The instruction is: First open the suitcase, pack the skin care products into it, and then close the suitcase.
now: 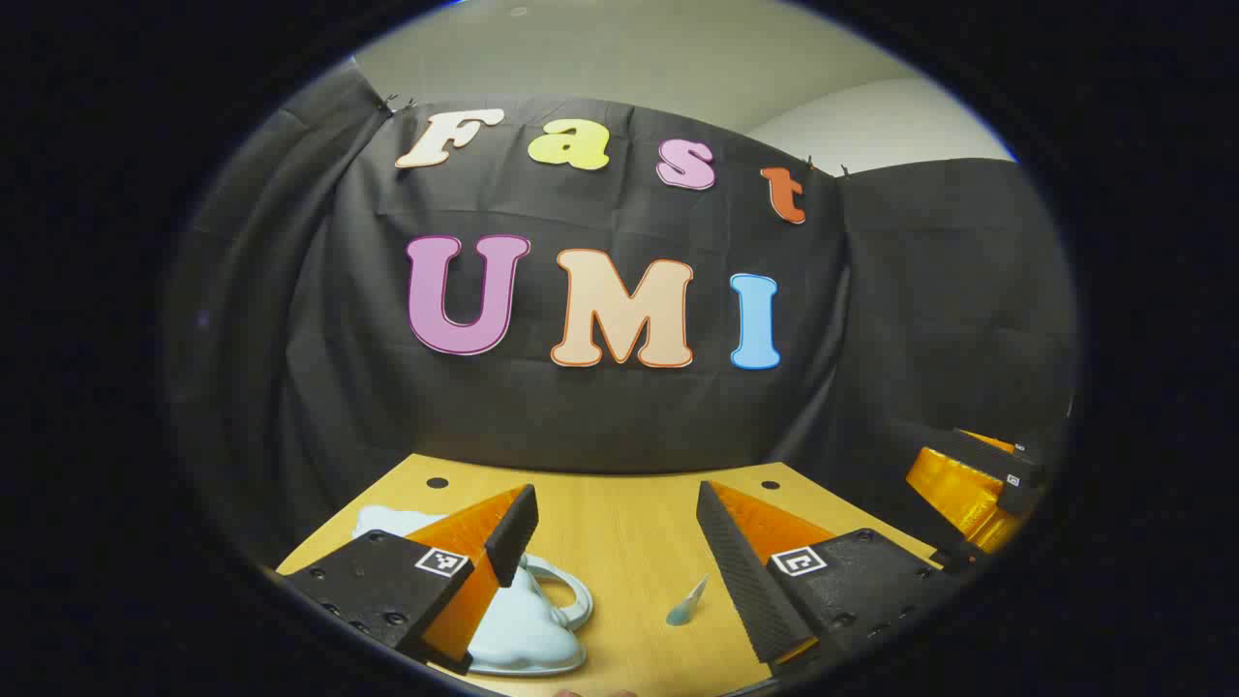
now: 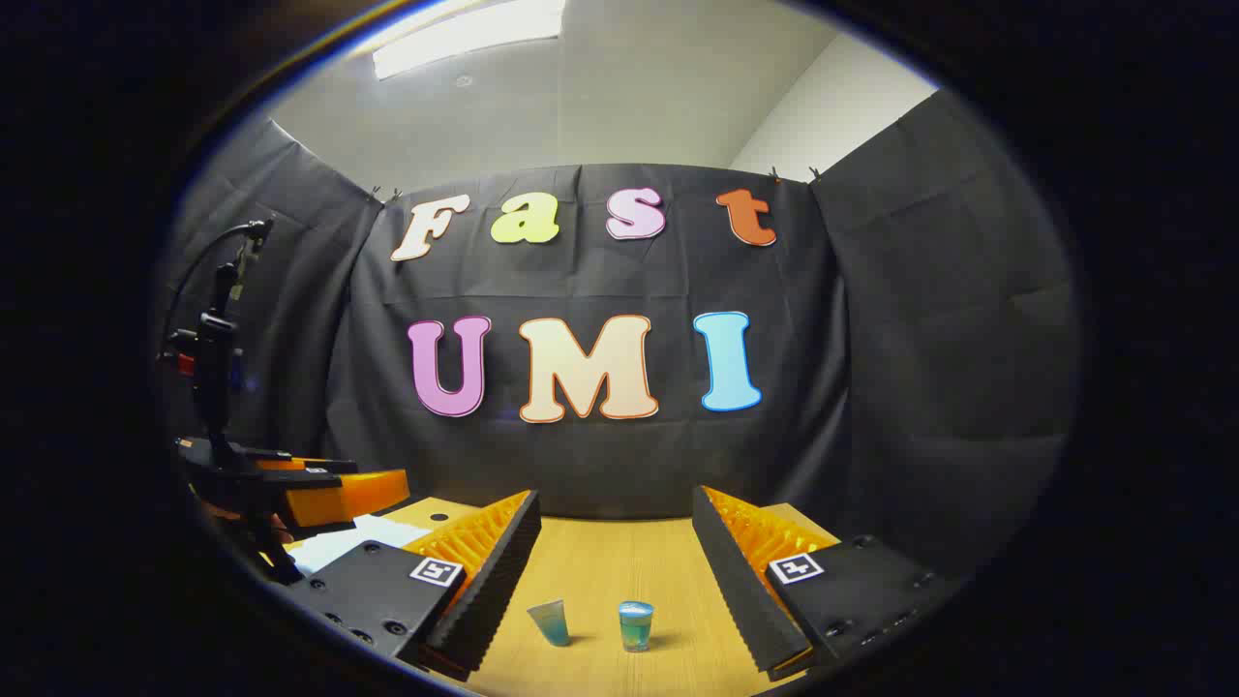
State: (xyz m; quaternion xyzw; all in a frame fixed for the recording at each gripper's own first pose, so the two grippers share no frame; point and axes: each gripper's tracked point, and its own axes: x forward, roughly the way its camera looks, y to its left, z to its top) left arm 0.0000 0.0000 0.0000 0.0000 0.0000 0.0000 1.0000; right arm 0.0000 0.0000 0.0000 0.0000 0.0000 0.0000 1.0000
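Observation:
A small pale blue suitcase (image 1: pixel 528 629) lies flat on the wooden table (image 1: pixel 619 528), its handle (image 1: pixel 579 592) pointing toward the middle. My left gripper (image 1: pixel 617 496) is open above the table, and its left finger overlaps the suitcase. A small bluish tube (image 1: pixel 687 602) lies between the fingers, untouched. My right gripper (image 2: pixel 615 501) is open too, low over the table. Ahead of it stand a small blue tube (image 2: pixel 552 621) and a little blue-green jar (image 2: pixel 636 624), both free. A pale corner of the suitcase (image 2: pixel 339 544) shows at the left.
The right gripper (image 1: pixel 978 484) hovers at the table's right edge in the left gripper view. The left gripper (image 2: pixel 300 489), with a cabled mount on top, sits at the left in the right gripper view. Two small holes (image 1: pixel 437 482) mark the table's far side by the black cloth wall.

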